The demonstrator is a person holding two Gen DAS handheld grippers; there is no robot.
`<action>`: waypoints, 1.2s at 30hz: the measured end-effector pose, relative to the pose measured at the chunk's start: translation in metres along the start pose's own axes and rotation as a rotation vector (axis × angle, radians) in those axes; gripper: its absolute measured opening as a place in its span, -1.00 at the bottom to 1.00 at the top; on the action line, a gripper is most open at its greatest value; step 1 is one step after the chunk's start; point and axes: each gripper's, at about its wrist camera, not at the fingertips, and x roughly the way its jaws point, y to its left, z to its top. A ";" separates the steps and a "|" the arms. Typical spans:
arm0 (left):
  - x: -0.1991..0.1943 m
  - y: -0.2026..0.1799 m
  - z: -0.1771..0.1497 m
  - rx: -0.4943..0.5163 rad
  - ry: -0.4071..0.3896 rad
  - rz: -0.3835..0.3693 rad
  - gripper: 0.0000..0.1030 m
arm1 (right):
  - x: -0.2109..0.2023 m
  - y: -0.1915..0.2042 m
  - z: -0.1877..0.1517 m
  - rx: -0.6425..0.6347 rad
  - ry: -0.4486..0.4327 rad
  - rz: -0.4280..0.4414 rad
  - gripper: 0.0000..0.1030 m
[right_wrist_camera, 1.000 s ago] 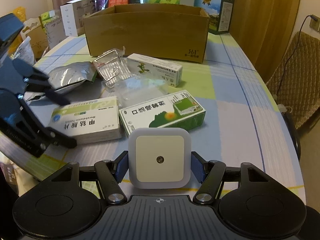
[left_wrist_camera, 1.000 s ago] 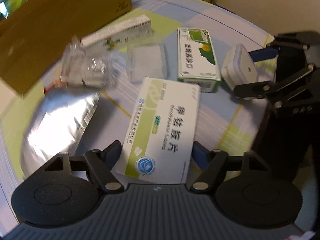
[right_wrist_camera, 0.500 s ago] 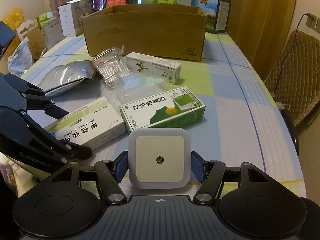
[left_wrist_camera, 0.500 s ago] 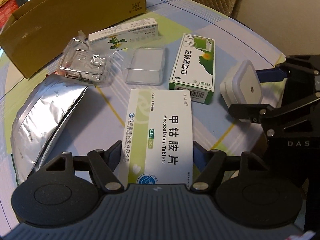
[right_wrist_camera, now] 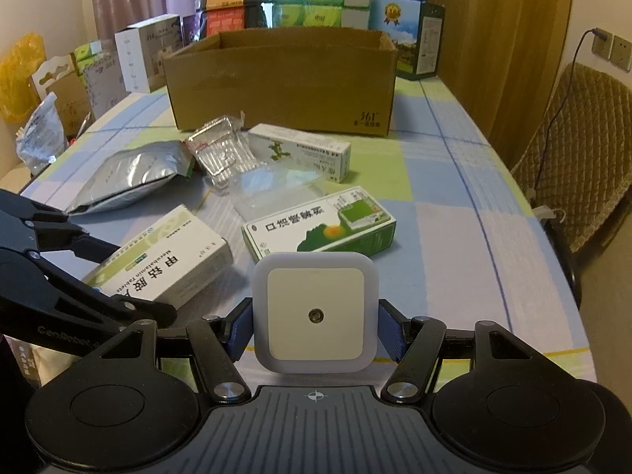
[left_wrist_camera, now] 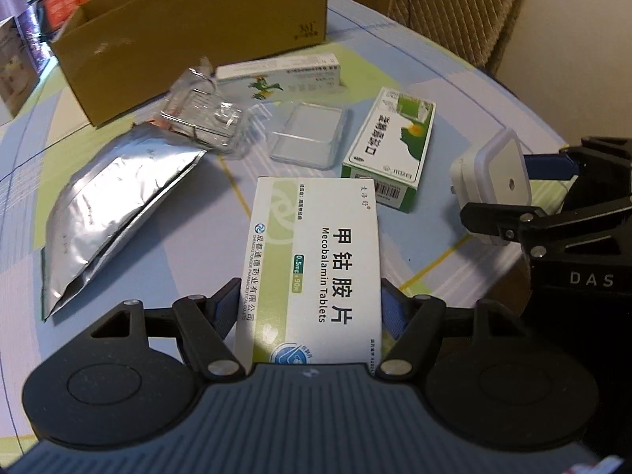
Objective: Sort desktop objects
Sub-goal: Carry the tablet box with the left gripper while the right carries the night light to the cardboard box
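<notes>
Holding two items above the desk (right_wrist_camera: 454, 181), we ready both for sorting.
Our left hand-held gripper (left_wrist_camera: 310, 308) pinches the light, crushable tablet box (left_wrist_camera: 316, 260) by its sides; the right hand-held gripper (right_wrist_camera: 315, 326) clamps the rigid, probably slippery night light (right_wrist_camera: 315, 312).

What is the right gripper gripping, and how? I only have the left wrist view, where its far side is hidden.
Observer: The right gripper holds a square white night light, with blue fingers pressed against both its left and right edges.
Operator: Is the cardboard box open on top?
Observer: Yes. The cardboard box is open and the inside of its rear wall shows, but its contents are hidden.
Operator: What stands behind it?
Observer: Stacked green tissue packs, beside other cartons.
</notes>
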 end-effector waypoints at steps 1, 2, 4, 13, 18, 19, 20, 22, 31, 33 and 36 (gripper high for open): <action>-0.004 0.000 0.000 -0.006 -0.007 0.003 0.30 | -0.003 0.000 0.000 0.002 -0.006 -0.001 0.20; -0.008 0.000 0.000 -0.010 -0.014 0.006 0.30 | -0.006 0.000 0.000 0.003 -0.010 -0.001 0.20; -0.015 0.000 0.001 -0.016 -0.025 0.009 0.30 | -0.011 0.001 0.001 0.001 -0.018 -0.002 0.20; -0.042 0.002 0.006 -0.053 -0.065 0.034 0.30 | -0.031 0.007 0.009 -0.013 -0.053 0.002 0.20; -0.054 0.006 0.012 -0.066 -0.084 0.043 0.30 | -0.037 0.009 0.014 -0.016 -0.063 0.007 0.20; -0.055 0.006 0.013 -0.068 -0.086 0.043 0.30 | -0.038 0.009 0.016 -0.016 -0.064 0.008 0.20; -0.056 0.007 0.014 -0.069 -0.088 0.044 0.30 | -0.038 0.009 0.017 -0.016 -0.064 0.009 0.20; -0.059 0.009 0.017 -0.070 -0.094 0.049 0.30 | -0.037 0.009 0.020 -0.022 -0.065 0.009 0.20; -0.066 0.022 0.042 -0.075 -0.108 0.058 0.30 | -0.029 0.006 0.047 -0.032 -0.072 0.032 0.20; -0.068 0.027 0.055 -0.071 -0.115 0.063 0.30 | -0.028 0.005 0.060 -0.035 -0.085 0.041 0.20; -0.073 0.037 0.079 -0.067 -0.131 0.074 0.30 | -0.025 0.000 0.092 -0.032 -0.112 0.057 0.20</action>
